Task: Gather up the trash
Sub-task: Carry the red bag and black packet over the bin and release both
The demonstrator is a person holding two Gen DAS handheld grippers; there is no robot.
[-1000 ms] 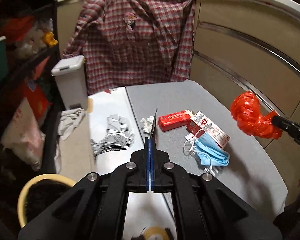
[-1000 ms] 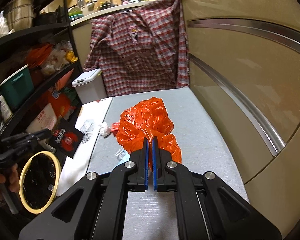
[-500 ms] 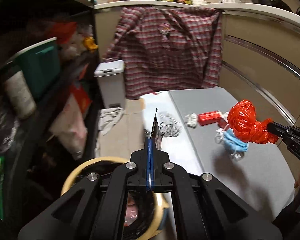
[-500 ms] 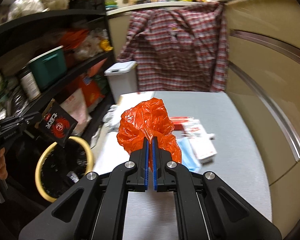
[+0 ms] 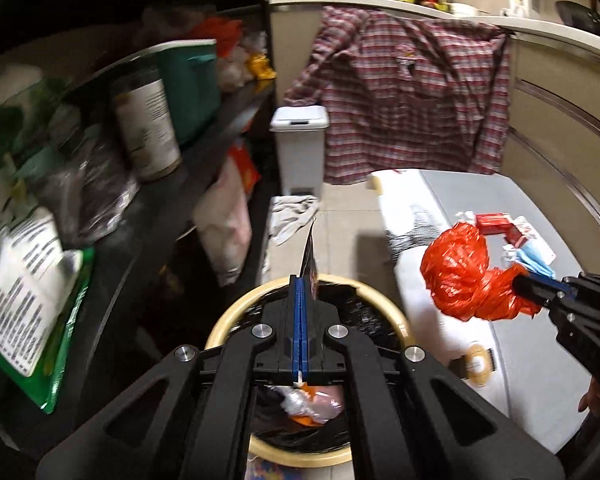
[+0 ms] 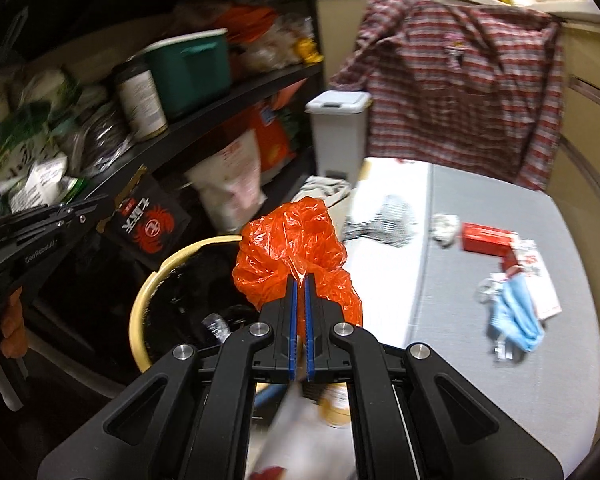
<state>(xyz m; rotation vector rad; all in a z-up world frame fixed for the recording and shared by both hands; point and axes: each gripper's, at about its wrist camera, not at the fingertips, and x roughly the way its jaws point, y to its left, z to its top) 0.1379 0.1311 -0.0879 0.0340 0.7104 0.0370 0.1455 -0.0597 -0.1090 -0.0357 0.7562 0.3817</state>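
Observation:
My left gripper is shut on a flat black wrapper with a red print, seen edge-on in the left wrist view, and holds it over the yellow-rimmed bin lined with a black bag. The bin also shows in the right wrist view. My right gripper is shut on a crumpled orange plastic bag, held beside the bin's right rim. A red box, a printed carton, a blue face mask and a white paper wad lie on the grey table.
Black shelves packed with cans and bags stand on the left. A white pedal bin and a plaid shirt are at the back. A striped cloth lies on the table's white part. A tape roll lies near the front.
Both grippers have swung left toward the bin. The left one with the wrapper is now over its mouth; the right one has carried the orange bag close to its rim.

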